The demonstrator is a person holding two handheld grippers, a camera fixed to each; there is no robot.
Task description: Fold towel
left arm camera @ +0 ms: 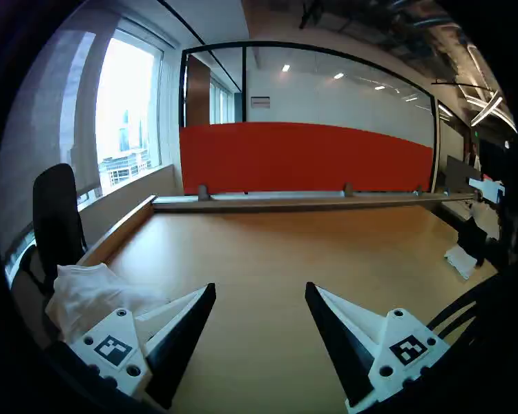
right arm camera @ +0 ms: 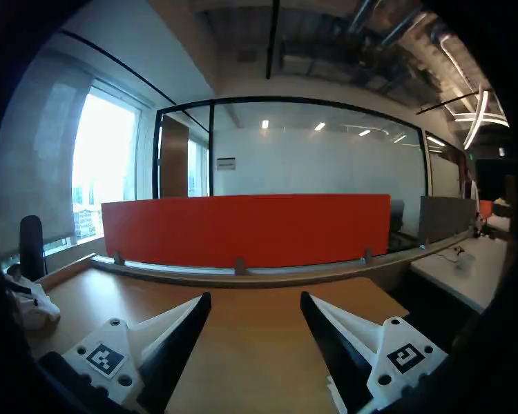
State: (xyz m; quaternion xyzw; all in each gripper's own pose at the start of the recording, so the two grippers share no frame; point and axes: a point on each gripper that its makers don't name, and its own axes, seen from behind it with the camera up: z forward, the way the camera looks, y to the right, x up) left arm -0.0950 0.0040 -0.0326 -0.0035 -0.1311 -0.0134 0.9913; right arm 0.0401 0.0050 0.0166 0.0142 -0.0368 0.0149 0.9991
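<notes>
A crumpled white towel (left arm camera: 93,293) lies on the wooden table (left arm camera: 280,255) near its left edge, just behind and left of my left gripper's left finger. My left gripper (left arm camera: 260,290) is open, with bare tabletop between its fingers. In the right gripper view the same white towel (right arm camera: 31,303) sits at the far left of the table (right arm camera: 259,331), well left of my right gripper (right arm camera: 255,300), which is open and holds nothing.
A red partition (left arm camera: 304,157) runs along the table's far edge, with a rail in front of it. A black office chair (left arm camera: 55,217) stands left of the table by the window. Dark and white items (left arm camera: 474,245) lie at the table's right edge.
</notes>
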